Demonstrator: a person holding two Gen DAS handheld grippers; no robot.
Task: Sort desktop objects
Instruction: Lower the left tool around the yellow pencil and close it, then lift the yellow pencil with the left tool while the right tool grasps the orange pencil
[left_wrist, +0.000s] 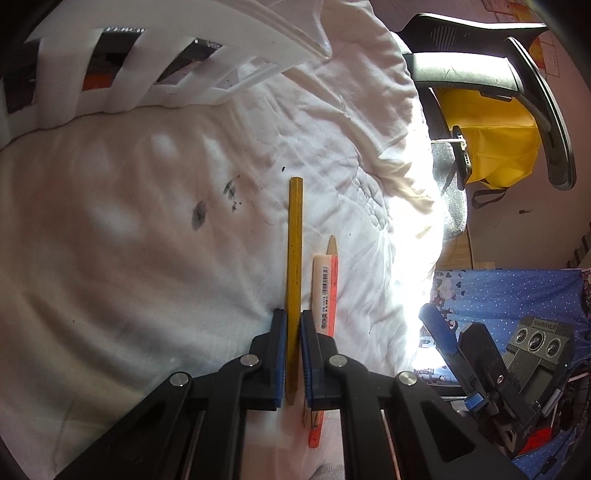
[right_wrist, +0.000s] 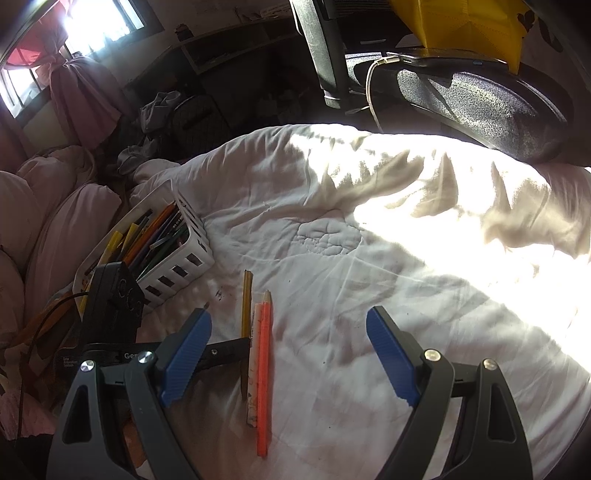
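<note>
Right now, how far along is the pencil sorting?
Done: the white basket already holds many pencils and pens. In hand: the left gripper is shut on the yellow pencil, which lies on the white cloth. Left: the orange pencil and the white pencil beside it lie loose on the cloth. The right gripper is open and holds nothing.

I count three pencils loose on the quilt, one yellow (left_wrist: 294, 280), one white (left_wrist: 322, 295), one orange (right_wrist: 263, 373), plus one white basket (right_wrist: 173, 273).
</note>
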